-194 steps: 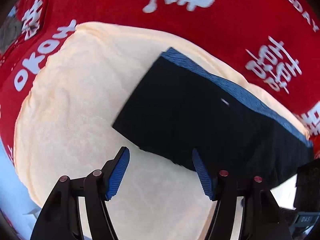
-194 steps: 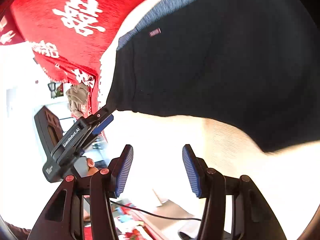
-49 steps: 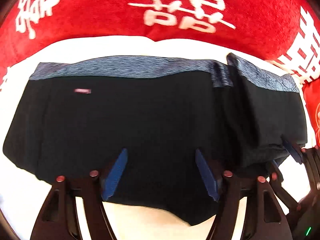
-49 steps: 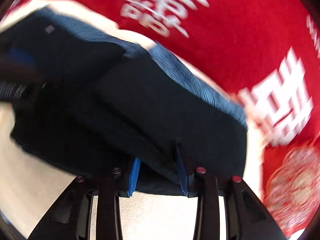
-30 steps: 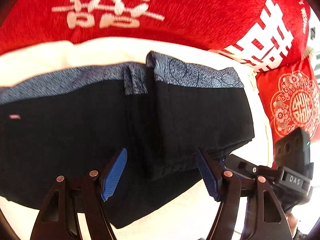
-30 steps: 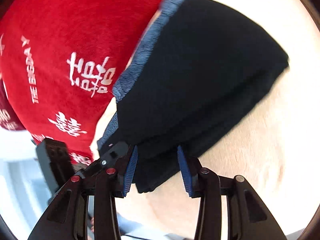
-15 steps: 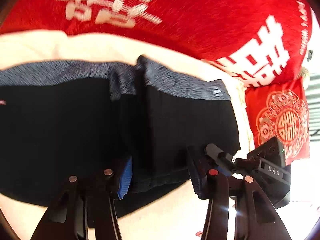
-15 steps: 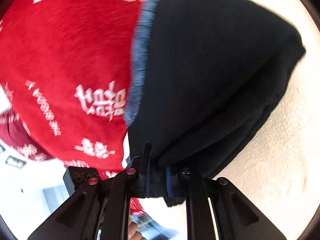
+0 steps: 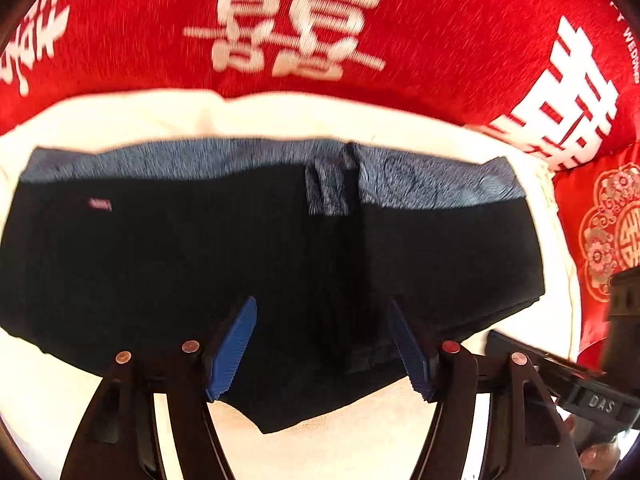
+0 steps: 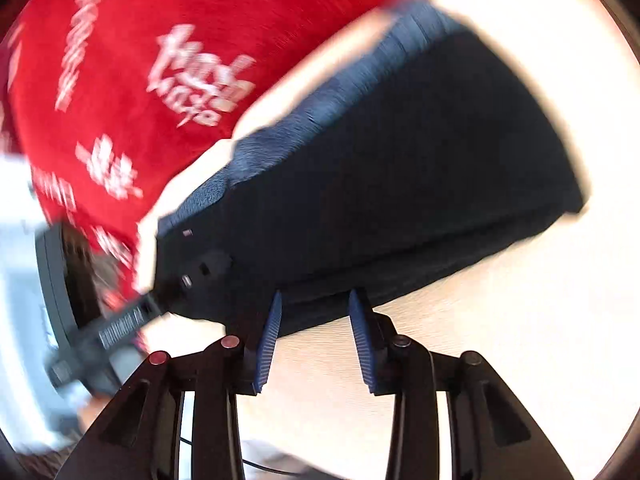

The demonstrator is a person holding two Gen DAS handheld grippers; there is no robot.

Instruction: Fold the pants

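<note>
The black pants (image 9: 168, 256) with a blue-grey waistband lie folded on a cream cloth (image 9: 280, 116). Their right part is doubled over the rest along a crease near the middle. My left gripper (image 9: 322, 312) is open over the pants' near edge, touching nothing I can make out. In the right wrist view the pants (image 10: 400, 184) lie ahead, blurred. My right gripper (image 10: 314, 300) is open, its blue pads at the pants' near edge with no fabric between them. The right gripper's body also shows in the left wrist view (image 9: 580, 384), at the lower right.
A red cloth with white characters (image 9: 304, 28) lies behind the cream cloth. A red cushion with a gold pattern (image 9: 612, 240) is at the right. The left gripper's body (image 10: 76, 304) shows at the left in the right wrist view.
My right gripper was shut on the folded edge half a second ago and has opened and let it go. My left gripper has opened wider and swung left, so the whole garment is in view.
</note>
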